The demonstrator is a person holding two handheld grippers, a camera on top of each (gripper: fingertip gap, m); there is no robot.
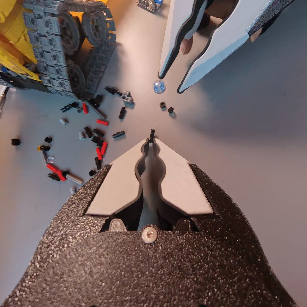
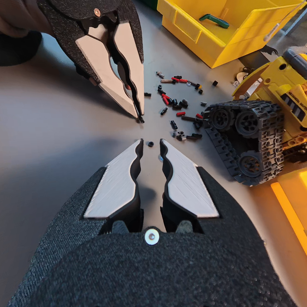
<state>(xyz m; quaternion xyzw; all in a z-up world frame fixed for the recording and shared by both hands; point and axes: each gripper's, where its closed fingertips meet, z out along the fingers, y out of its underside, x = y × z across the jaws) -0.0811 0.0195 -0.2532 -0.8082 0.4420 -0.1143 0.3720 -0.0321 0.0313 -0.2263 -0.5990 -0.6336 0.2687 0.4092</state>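
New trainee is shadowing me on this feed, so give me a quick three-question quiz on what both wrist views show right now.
1. True or false: the left gripper is shut on a small black pin.
2. Which piece lies just ahead of the right gripper, between its open fingertips?
A. a red pin
B. a small black bushing
C. a green tool
3. Fill in: the tracked model vehicle is mainly ____ with grey treads.

Key
1. True; the tips pinch it above the grey table.
2. B
3. yellow
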